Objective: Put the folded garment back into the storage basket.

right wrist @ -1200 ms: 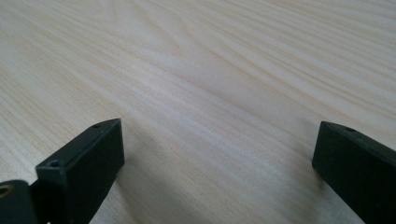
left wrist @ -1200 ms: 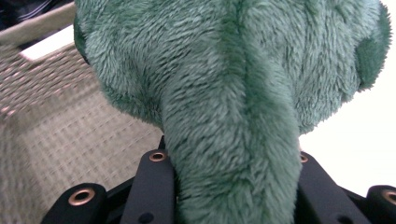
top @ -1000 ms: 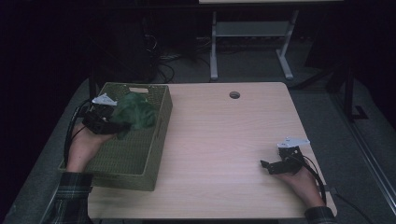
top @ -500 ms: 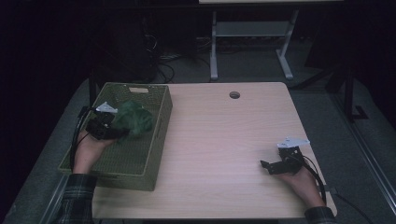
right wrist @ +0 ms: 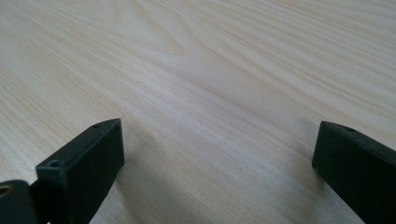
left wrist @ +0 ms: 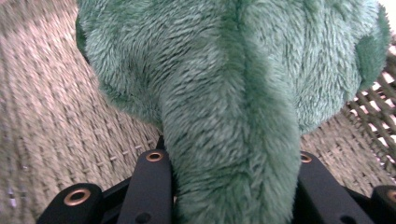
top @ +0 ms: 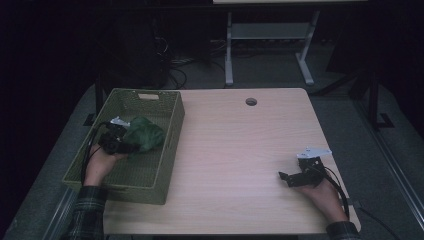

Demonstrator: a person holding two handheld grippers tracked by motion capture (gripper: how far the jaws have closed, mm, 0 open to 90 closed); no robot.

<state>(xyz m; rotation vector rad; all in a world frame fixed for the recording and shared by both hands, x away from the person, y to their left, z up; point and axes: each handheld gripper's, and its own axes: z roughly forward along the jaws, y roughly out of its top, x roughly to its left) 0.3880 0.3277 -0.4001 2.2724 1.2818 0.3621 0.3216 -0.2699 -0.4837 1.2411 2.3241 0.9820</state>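
Your left gripper (top: 116, 141) jaws are pinching the fuzzy green plush toy (left wrist: 233, 93) inside the woven basket (top: 150, 95); your right gripper (top: 300, 176) jaws are sitting spread over the woodgrain table (right wrist: 210, 70).

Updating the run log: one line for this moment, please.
left gripper: shut on plush, inside basket | right gripper: open, holding nothing, on table

One green plush toy (top: 144, 134), one basket (top: 150, 97)

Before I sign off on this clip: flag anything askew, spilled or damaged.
Nothing stands out. The green plush toy sits in the left tongs inside the intact woven basket; the right tongs rest open on the table.
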